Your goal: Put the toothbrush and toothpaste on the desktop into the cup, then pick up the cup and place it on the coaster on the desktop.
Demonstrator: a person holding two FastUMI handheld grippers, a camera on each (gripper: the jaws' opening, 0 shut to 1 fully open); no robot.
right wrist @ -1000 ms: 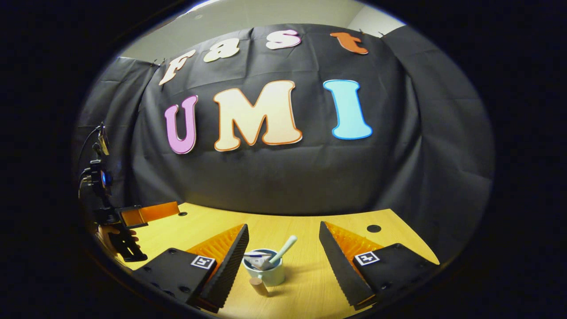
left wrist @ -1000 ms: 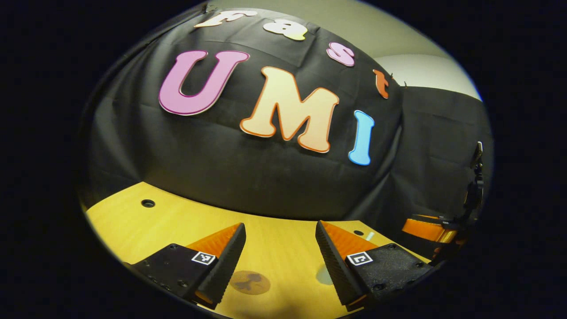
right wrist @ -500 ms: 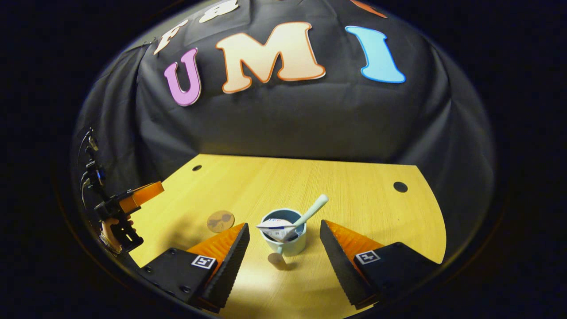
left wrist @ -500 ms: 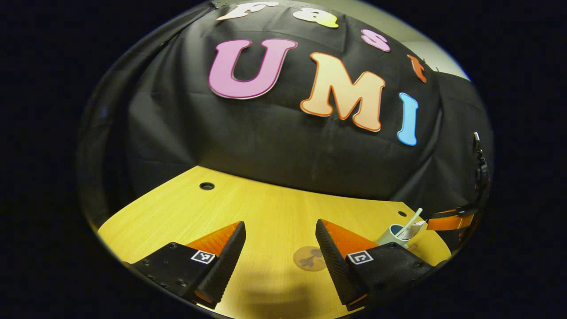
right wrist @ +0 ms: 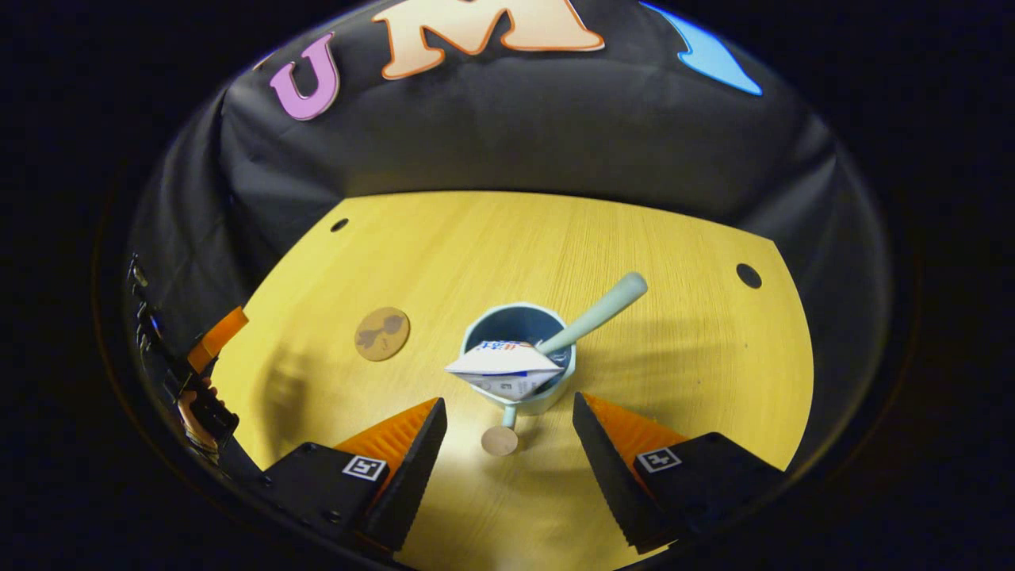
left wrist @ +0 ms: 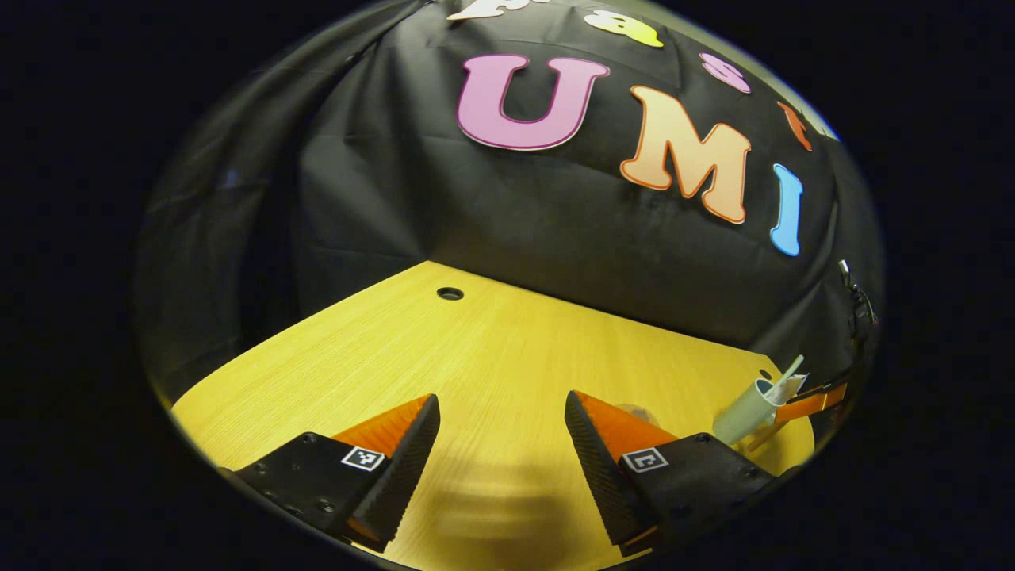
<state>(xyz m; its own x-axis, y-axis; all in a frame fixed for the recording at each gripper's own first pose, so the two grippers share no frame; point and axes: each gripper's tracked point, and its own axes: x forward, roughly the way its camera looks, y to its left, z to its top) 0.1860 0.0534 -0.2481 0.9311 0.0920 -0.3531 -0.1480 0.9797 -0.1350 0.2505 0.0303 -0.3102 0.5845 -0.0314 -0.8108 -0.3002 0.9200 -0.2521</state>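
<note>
**Cup loaded, both hand-held grippers empty**

From the right gripper view I look down on the pale blue round ceramic cup [right wrist: 519,366], standing upright on the yellow wood-grain counter [right wrist: 674,333]. Inside it sit two things: the white flattened toothpaste tube [right wrist: 505,366], whose wide crimped end pokes out over the near rim, and the mint-green plastic toothbrush [right wrist: 593,316], leaning so its handle juts up past the far right rim. A small round tan knob lies on the counter just in front of the cup, joined to it by a short stem.

My right hand-held gripper [right wrist: 509,468] is released, fingers spread wide, with the cup just ahead of the gap and nothing touching it. The round brown cork coaster [right wrist: 382,334] lies flat to the cup's left, well apart from it.

My left hand-held gripper [left wrist: 501,464] is likewise released over bare counter, grasping nothing. In the left gripper view, the cup shows at far right.
</note>
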